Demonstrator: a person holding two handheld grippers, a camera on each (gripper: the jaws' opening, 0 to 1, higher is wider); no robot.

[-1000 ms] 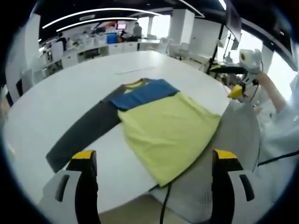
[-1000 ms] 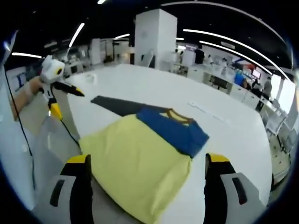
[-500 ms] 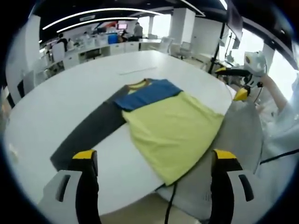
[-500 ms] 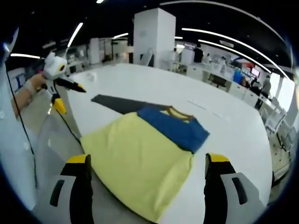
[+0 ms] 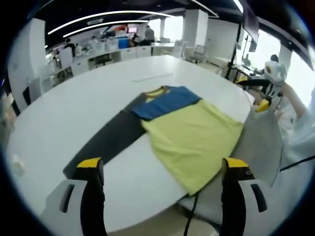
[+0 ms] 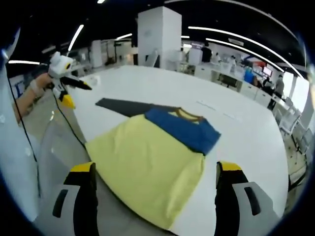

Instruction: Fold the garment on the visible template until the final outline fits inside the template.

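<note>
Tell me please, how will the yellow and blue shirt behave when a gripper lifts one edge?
The shirt lies flat and thin on the white table, so it will probably droop limply. Its long grey sleeve would likely trail behind. It seems light and may slide easily.

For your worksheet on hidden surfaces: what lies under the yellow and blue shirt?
The shirt lies on the white table, its yellow hem hanging past the table edge. One dark sleeve stretches out flat. Whatever is beneath the body is covered.
</note>
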